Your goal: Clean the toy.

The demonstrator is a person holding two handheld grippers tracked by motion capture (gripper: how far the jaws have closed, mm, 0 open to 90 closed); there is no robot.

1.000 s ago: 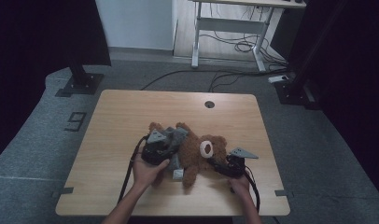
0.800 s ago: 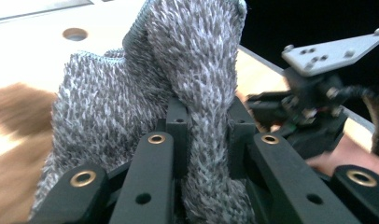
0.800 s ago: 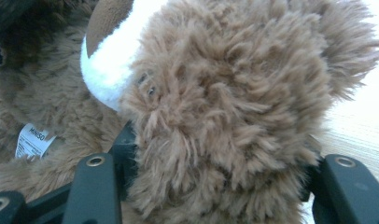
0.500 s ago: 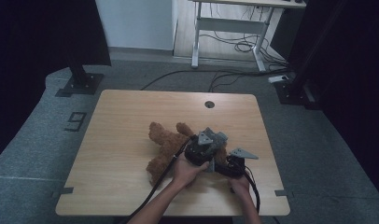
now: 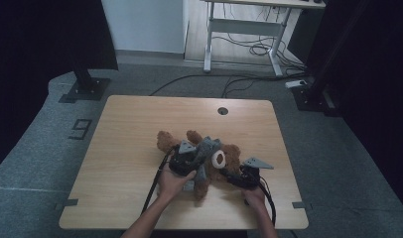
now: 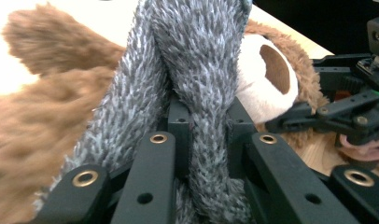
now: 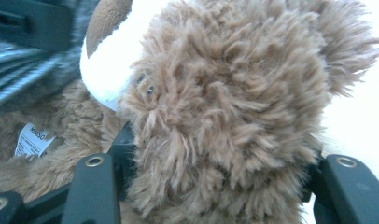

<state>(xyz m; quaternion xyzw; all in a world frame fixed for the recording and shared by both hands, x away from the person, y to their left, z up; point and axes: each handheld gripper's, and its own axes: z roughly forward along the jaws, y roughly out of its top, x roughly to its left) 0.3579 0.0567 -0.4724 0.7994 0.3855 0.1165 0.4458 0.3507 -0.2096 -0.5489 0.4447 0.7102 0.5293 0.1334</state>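
Left tool (image 6: 204, 135), swung back from the bear's head to its body, is clamped tight on the grey scarf (image 6: 197, 70); right tool (image 7: 215, 177) grips the teddy bear (image 5: 229, 156) by its head on the table (image 5: 125, 129); dressing is judged underway.

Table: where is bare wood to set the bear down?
The table is bare along its left side and across the far strip around the cable hole. The near right-centre is crowded: teddy bear, grey scarf, both claws.
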